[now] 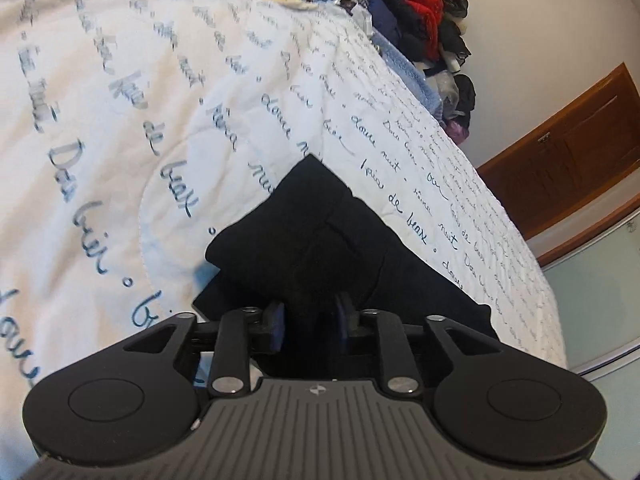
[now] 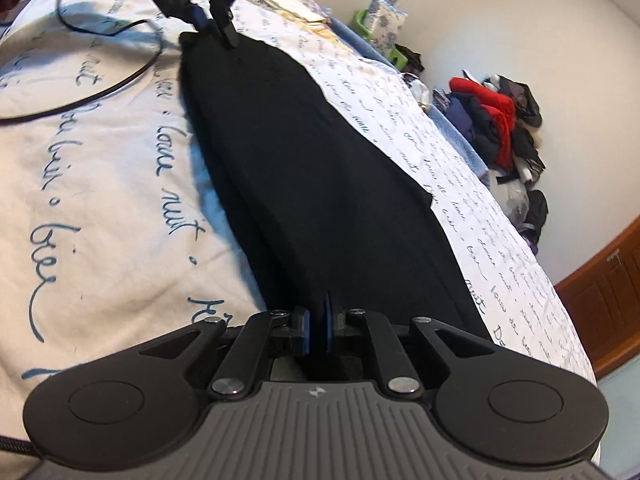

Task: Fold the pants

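Observation:
Black pants (image 2: 320,168) lie stretched lengthwise on a white quilt with blue script (image 2: 100,184). My right gripper (image 2: 318,330) is shut on the near end of the pants. My left gripper (image 1: 310,320) is shut on a bunched thick part of the pants (image 1: 312,236), near the waist with a pocket seam. In the right wrist view the left gripper (image 2: 216,24) shows at the far end, pinching the pants' far edge. The fabric spans between the two grippers, folded along its length.
A black cable (image 2: 100,88) loops over the quilt near the far end. A pile of red and dark clothes (image 2: 500,120) sits against the wall beyond the bed. A wooden door (image 1: 572,152) stands on the right. The bed's edge (image 1: 520,280) runs near the pants.

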The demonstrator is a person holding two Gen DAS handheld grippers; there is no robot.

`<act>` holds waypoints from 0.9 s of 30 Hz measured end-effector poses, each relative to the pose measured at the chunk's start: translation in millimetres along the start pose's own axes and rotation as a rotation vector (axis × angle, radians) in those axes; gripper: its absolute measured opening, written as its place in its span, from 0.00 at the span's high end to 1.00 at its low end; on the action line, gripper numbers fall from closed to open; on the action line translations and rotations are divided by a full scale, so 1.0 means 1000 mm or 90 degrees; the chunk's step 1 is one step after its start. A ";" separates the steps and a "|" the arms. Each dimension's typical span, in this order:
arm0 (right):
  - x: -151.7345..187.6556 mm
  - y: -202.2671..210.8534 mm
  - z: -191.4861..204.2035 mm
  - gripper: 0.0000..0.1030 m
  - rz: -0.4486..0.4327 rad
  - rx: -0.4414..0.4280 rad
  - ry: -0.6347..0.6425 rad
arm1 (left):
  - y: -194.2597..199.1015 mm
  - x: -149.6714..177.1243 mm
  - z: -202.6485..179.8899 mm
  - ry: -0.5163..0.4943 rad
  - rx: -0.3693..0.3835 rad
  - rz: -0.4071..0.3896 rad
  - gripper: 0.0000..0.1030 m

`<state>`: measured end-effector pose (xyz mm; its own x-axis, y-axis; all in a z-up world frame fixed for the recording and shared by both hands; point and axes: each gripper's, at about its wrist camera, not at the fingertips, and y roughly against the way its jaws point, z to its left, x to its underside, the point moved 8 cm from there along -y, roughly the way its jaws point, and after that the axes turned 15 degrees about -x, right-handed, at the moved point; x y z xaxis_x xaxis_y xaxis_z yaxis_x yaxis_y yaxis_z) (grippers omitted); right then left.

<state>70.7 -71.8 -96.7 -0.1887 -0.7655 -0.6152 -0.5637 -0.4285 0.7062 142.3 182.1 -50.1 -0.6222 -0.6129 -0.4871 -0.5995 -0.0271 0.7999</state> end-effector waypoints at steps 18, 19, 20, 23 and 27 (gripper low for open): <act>0.148 0.150 -0.130 0.25 -0.194 0.105 -0.590 | 0.026 -0.003 -0.015 -0.013 -0.165 -0.127 0.52; 0.170 0.161 -0.143 0.25 -0.220 0.133 -0.662 | 0.037 -0.004 -0.020 -0.022 -0.173 -0.162 0.51; 0.193 0.170 -0.155 0.25 -0.250 0.148 -0.736 | 0.047 -0.005 -0.028 -0.032 -0.171 -0.191 0.50; 0.249 0.181 -0.180 0.24 -0.316 0.146 -0.922 | 0.060 0.003 -0.074 -0.096 -0.083 -0.189 0.43; 0.285 0.166 -0.195 0.24 -0.360 0.060 -1.111 | 0.047 0.058 -0.159 -0.263 0.060 -0.099 0.41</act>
<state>79.8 -454.9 -86.2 -0.4697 0.7831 -0.4076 -0.8756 -0.3543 0.3283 158.3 19.6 15.2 -0.6584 -0.2401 -0.7134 -0.7330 -0.0109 0.6801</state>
